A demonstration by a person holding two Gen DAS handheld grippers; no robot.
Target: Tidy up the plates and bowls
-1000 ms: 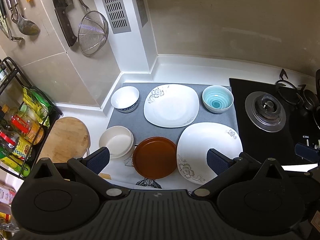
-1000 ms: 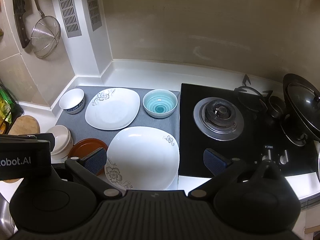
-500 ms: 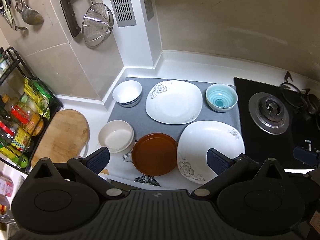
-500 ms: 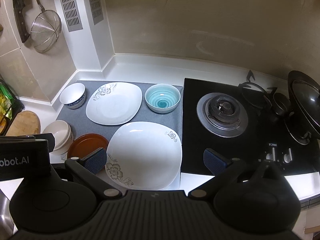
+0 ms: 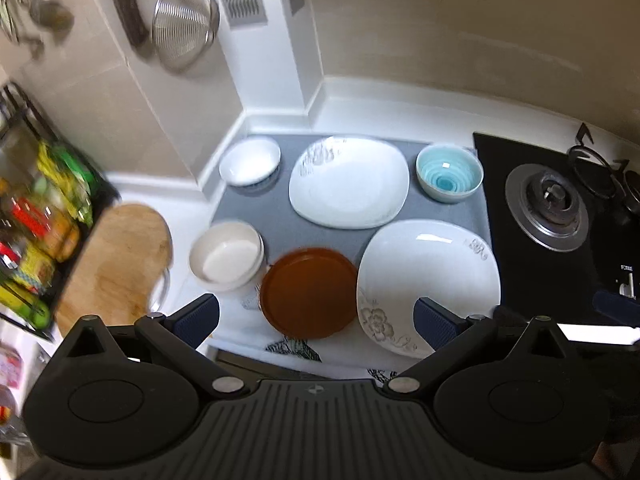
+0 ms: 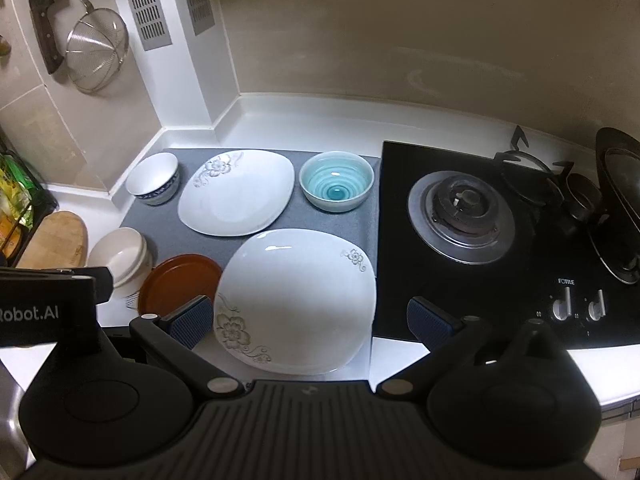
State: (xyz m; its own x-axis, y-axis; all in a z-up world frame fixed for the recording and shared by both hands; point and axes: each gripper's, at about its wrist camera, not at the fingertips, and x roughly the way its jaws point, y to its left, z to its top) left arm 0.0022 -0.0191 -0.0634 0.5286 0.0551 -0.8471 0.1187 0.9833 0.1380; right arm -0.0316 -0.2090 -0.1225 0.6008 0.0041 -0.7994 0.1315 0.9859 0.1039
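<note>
Grey counter mat (image 6: 248, 240) under my spread dishes, near floral plate (image 6: 296, 300) sitting diagonal, flower corner toward me, left gripper (image 5: 316, 316) and right gripper (image 6: 308, 318) both wide apart, empty.

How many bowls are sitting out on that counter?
3: a white bowl with blue trim at the mat's back left, a turquoise bowl beside the stove, a cream bowl left of the brown plate, possibly stacked.

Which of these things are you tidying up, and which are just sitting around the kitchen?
For the job:
- near white plate
- far white plate
- brown plate
- teal bowl
- blue-patterned bowl
- cream bowls

Just sitting around:
- gas stove
- strainer
- cutting board
- wok lid
</note>
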